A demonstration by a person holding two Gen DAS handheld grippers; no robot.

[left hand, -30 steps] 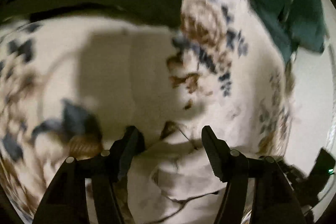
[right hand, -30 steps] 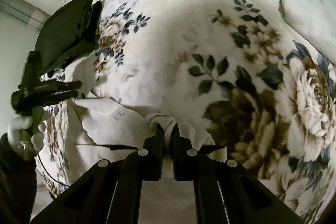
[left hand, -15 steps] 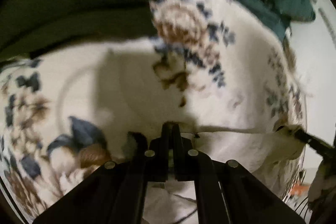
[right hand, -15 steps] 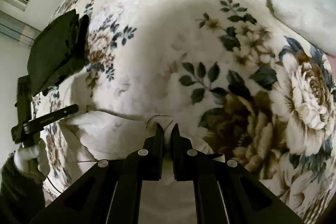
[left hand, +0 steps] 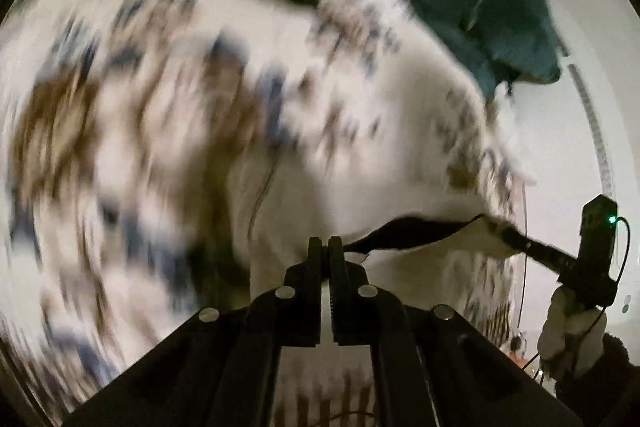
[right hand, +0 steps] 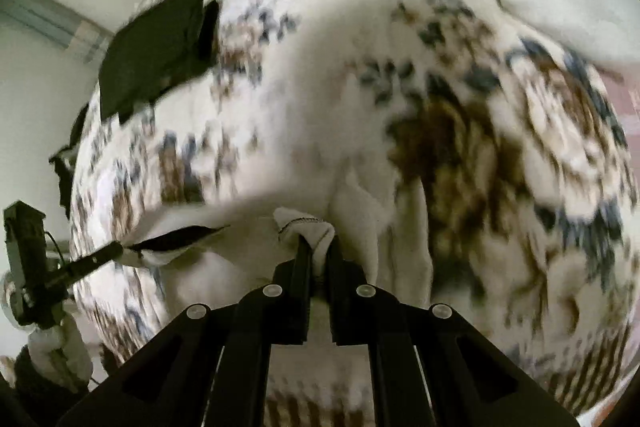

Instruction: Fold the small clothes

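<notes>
Jaws seemingly pinch white garment [right hand: 316,231].

left gripper [left hand: 329,247]: black angular fingers, four round silver screws behind the jaws
right gripper [right hand: 318,251]: same black build, thin black cable, small green light
hands: white gloves [left hand: 572,323], dark sleeves

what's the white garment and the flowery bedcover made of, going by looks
White garment: looks like soft knit, maybe cotton; matte, stitched hem, limp folds in the right claw. Flowery bedcover: seemingly plush fleece, fuzzy printed surface, though blur leaves it uncertain.
</notes>
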